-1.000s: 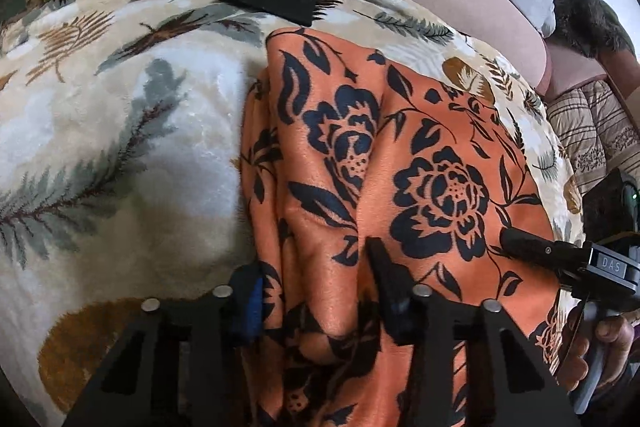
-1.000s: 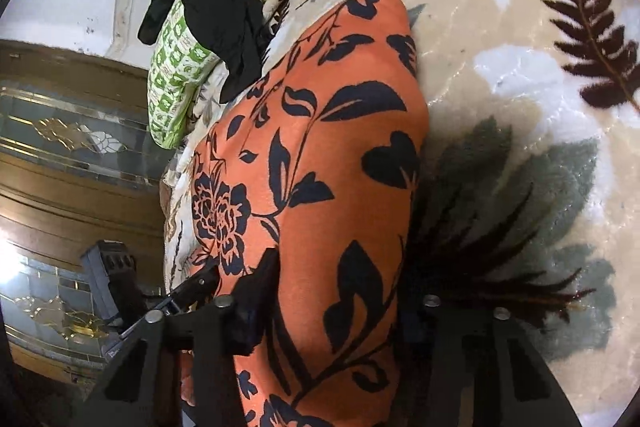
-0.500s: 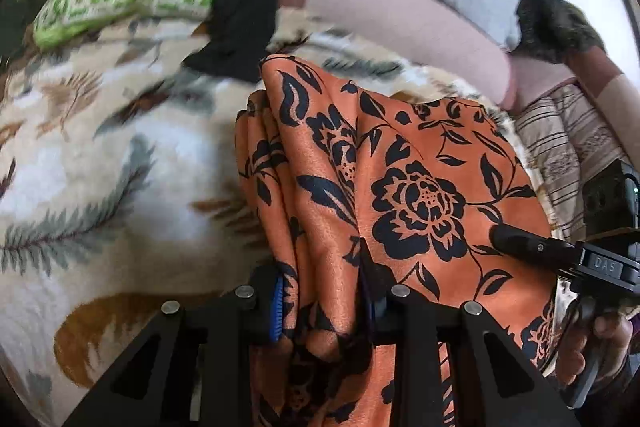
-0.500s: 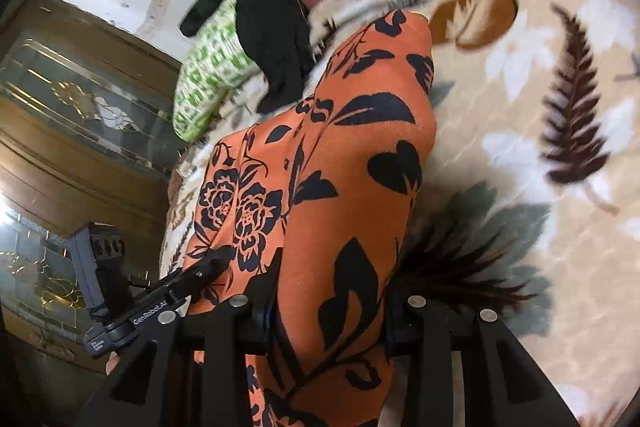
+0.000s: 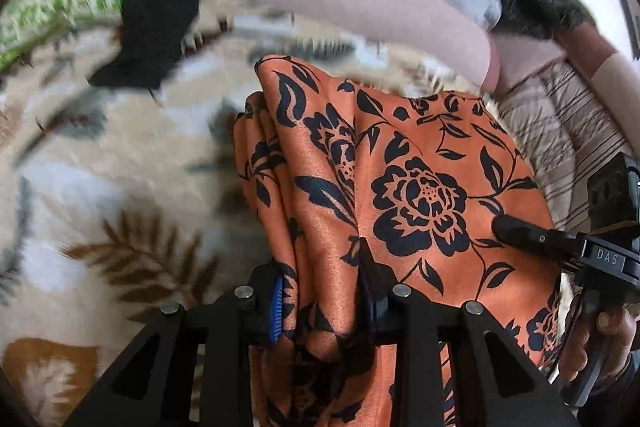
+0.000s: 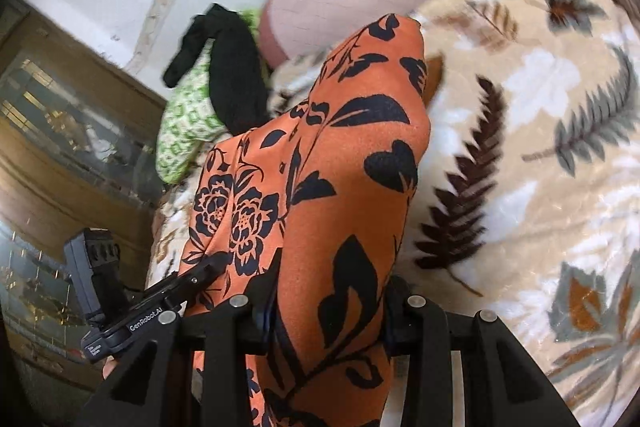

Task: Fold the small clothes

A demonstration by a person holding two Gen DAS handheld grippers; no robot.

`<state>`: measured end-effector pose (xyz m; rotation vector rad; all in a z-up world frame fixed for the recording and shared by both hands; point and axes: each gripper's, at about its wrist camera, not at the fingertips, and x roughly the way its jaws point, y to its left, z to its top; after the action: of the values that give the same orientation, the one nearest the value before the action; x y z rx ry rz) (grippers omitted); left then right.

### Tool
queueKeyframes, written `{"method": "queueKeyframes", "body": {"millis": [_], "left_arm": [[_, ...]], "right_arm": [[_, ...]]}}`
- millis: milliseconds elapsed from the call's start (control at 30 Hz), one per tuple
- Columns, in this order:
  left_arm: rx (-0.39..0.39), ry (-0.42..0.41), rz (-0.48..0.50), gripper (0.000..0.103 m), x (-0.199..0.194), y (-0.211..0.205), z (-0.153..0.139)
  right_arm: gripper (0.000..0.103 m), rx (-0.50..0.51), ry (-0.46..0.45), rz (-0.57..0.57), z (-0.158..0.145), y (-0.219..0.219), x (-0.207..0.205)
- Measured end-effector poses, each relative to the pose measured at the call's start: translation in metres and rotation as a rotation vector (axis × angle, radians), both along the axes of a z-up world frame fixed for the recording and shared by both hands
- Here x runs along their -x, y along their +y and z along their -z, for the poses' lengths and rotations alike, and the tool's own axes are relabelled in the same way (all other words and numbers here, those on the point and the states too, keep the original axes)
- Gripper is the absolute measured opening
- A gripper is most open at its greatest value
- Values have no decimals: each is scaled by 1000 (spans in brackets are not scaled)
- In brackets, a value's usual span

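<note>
Left wrist view: my left gripper (image 5: 320, 291) is clamped on a bunched fold of the orange floral garment (image 5: 400, 187), whose far end drapes toward the leaf-patterned blanket (image 5: 120, 187); my right gripper (image 5: 500, 227) pinches its other edge. Right wrist view: my right gripper (image 6: 328, 303) grips the same garment (image 6: 360, 155), my left gripper (image 6: 216, 261) beside it, a black garment (image 6: 236, 79) lying beyond.

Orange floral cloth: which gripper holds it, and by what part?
Both. The left gripper and right gripper each pinch a bunched near edge of the orange floral cloth.
</note>
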<state>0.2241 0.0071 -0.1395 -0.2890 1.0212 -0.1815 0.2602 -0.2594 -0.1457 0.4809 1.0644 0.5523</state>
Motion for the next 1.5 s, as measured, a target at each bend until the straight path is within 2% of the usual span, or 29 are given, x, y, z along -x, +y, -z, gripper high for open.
{"method": "queueKeyframes", "body": {"millis": [67,133,200,300,367,467,500,567,667,733,800,867,933,1000,1067,1167,1233,1300,1500], "left_arm": [[9,76,-19,43,-6,-1,30],[9,53,-34,57,0,3,34],[-28,9,-44,58,10,7,18],[-98,-86,-40,58,30,11,-13],[-145,-123,-36,58,42,11,-26],[-174,-95,-23,58,44,6,-18],[-191,-73,-25,58,43,7,-12],[-215,-4,-30,58,38,5,9],[-227,23,-36,60,40,4,14],[-237,-3,-38,60,45,5,1],[-224,-49,-49,60,42,7,-16],[-199,-92,-47,65,30,7,-29],[-235,-95,-36,65,8,2,-30],[-261,-54,-24,65,-17,-2,-18],[-278,25,-24,66,-36,-3,5],[-244,50,-41,69,-41,4,17],[-239,32,-46,69,-36,4,12],[-271,14,-43,69,-30,2,6],[-276,-11,-45,69,-13,0,-9]], "right_arm": [[40,23,50,29,26,-6,-6],[54,67,133,73,53,-12,-9],[59,48,121,97,55,-18,-3],[60,135,21,130,28,-25,9],[60,132,-43,139,8,-27,18],[61,63,-106,115,-16,-21,37],[65,42,-110,86,-19,-16,42],[70,22,-82,38,-12,1,47],[71,72,-5,11,18,9,44],[71,61,-12,22,8,10,41],[71,63,-61,10,-11,12,37],[71,52,-91,8,-22,11,28],[71,36,-91,35,-29,7,15],[71,0,-72,54,-26,3,-6],[71,-27,-27,61,-11,4,-30],[71,-6,72,99,22,3,-55],[71,-42,46,112,18,0,-50],[71,-54,8,107,7,0,-42],[71,-32,-34,104,-8,5,-12]]}}
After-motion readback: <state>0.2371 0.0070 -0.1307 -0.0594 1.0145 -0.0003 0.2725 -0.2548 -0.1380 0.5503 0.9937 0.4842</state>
